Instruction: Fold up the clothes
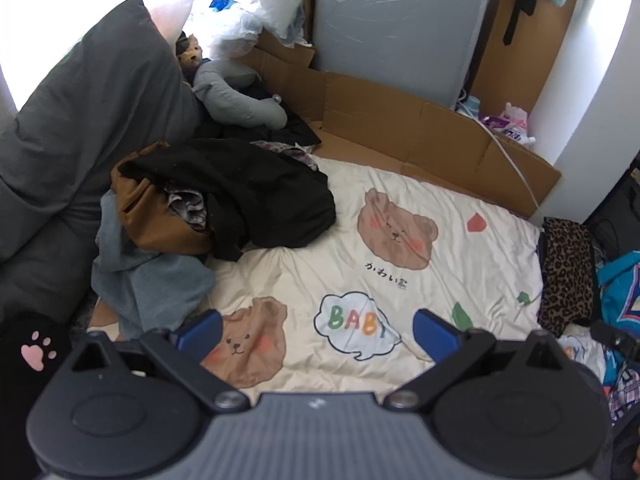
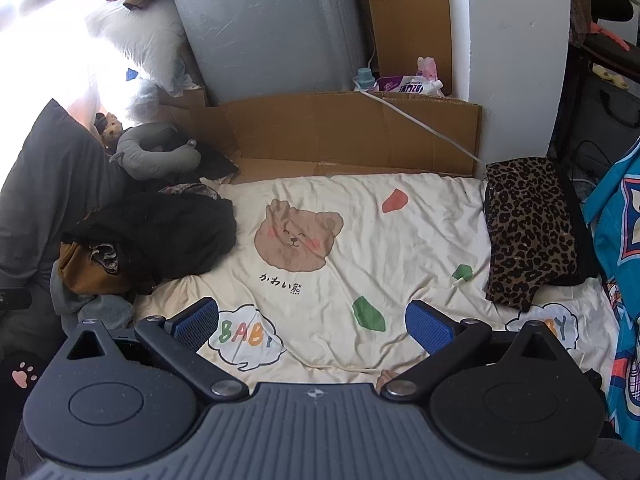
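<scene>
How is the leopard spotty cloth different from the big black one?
The leopard cloth is spotted brown and black; the black garment is plain. The leopard cloth lies flat and folded at the bedspread's right edge; the black garment is crumpled on a heap at the left. Neither is held.

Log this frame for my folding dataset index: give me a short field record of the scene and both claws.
surface: cream bear-print blanket, wrinkled, middle bare
unfolded pile: black garment on top of a brown garment and a grey-blue garment, at the blanket's left edge
folded item: leopard-print garment, at the right edge
behind: cardboard, grey neck pillow
left claw: open, empty, over the blanket
right claw: open, empty, over the blanket
progress: pile not yet touched
</scene>
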Available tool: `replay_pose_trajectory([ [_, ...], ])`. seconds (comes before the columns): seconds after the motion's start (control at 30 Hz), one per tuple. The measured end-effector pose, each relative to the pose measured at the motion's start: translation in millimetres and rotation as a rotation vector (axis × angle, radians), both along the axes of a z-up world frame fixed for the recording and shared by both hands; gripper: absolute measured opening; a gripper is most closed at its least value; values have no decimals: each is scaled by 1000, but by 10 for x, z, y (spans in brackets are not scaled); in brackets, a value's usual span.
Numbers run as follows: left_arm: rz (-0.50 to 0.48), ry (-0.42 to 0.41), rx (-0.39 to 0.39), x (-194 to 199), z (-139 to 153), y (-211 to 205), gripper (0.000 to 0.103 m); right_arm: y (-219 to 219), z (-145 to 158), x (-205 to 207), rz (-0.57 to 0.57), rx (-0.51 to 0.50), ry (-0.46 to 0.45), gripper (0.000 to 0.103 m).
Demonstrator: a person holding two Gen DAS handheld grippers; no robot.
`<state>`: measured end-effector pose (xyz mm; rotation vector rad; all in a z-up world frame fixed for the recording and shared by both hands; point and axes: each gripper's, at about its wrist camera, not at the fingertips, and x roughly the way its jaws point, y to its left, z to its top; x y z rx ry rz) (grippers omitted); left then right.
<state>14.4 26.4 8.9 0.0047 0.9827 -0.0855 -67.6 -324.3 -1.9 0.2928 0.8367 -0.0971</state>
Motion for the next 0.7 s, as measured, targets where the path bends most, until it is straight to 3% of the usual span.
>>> replay_pose_trajectory([
  [0.5,12,30,-12,173,-266,90,102,-43,-97,164,5,2,25,102],
  [0.7,44,-28,-10,240,-297,129,101,-12,-141,276,50,-34,30,102],
])
